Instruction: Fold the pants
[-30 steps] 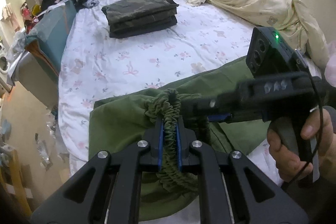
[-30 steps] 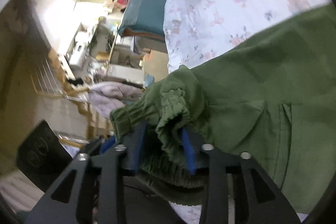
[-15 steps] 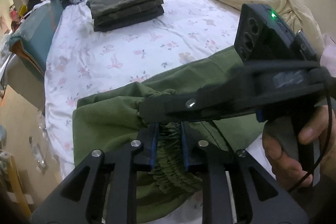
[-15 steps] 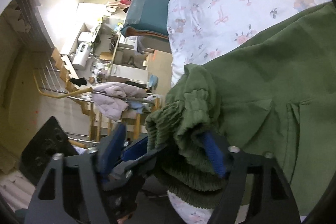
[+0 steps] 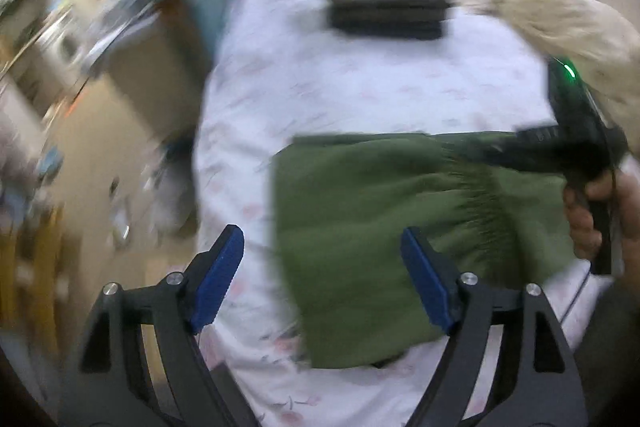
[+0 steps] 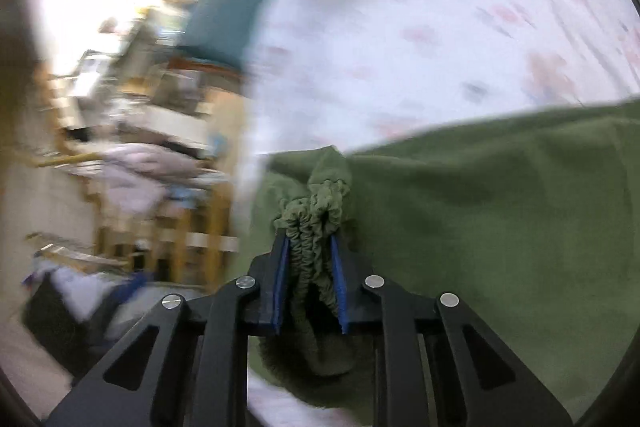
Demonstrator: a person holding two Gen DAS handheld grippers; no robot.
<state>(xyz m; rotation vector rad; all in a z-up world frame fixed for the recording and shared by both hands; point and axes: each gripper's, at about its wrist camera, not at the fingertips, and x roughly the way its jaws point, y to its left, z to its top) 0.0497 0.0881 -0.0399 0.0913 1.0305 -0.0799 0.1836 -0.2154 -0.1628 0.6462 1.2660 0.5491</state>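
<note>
The green pants [image 5: 380, 211] lie on the white flowered bed sheet [image 5: 360, 83] near its front edge, folded over. My left gripper [image 5: 322, 267] is open and empty above the pants' left edge. My right gripper [image 6: 308, 263] is shut on the gathered elastic waistband [image 6: 316, 211] of the pants [image 6: 500, 227]. In the left wrist view the right gripper [image 5: 472, 151] reaches in from the right onto the pants, held by a hand [image 5: 588, 211]. Both views are motion-blurred.
A stack of dark folded clothes [image 5: 384, 3] lies at the far end of the bed. A cream quilt [image 5: 560, 23] is bunched at the far right. The bed's left edge drops to a cluttered floor [image 5: 100, 167] with furniture.
My left gripper has let go of the waistband, opened and pulled back to the left. My right gripper, open half a second ago, has shut on the waistband. Both cameras swing fast.
</note>
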